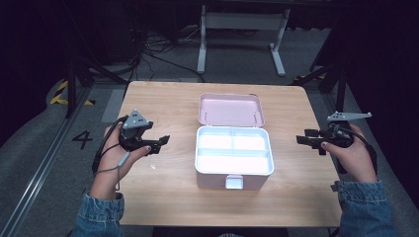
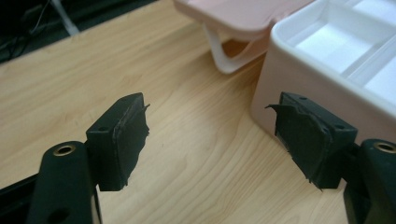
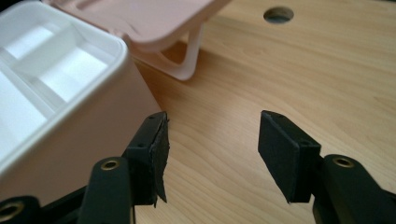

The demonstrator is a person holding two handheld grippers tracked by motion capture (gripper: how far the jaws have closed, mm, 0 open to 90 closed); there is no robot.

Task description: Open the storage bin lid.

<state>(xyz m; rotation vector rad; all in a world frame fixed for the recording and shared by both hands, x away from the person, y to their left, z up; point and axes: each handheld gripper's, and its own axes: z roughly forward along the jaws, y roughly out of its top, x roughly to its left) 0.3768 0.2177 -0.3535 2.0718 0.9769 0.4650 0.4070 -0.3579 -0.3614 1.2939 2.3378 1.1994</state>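
On the wooden table (image 1: pixel 163 197), an open pink box (image 1: pixel 234 156) sits between left gripper (image 1: pixel 159 144) and right gripper (image 1: pixel 307 140), both with jaws apart, seemingly empty.

Wood-grain table (image 1: pixel 163 197); smooth pink plastic box (image 1: pixel 217 178) w/ white insert.

The left gripper (image 2: pixel 208 140) has its two black jaws set wide apart with nothing between them, above a light wood-grain surface (image 2: pixel 93 79). The dark pad linings are torn and frayed at their edges. A pale pink plastic box with white inner compartments (image 2: pixel 299 70) sits at upper right, just beyond the right-hand jaw. Its pink hinged lid (image 2: pixel 233 14) is tilted open behind it, with a white curved strap (image 2: pixel 224 58) beneath.
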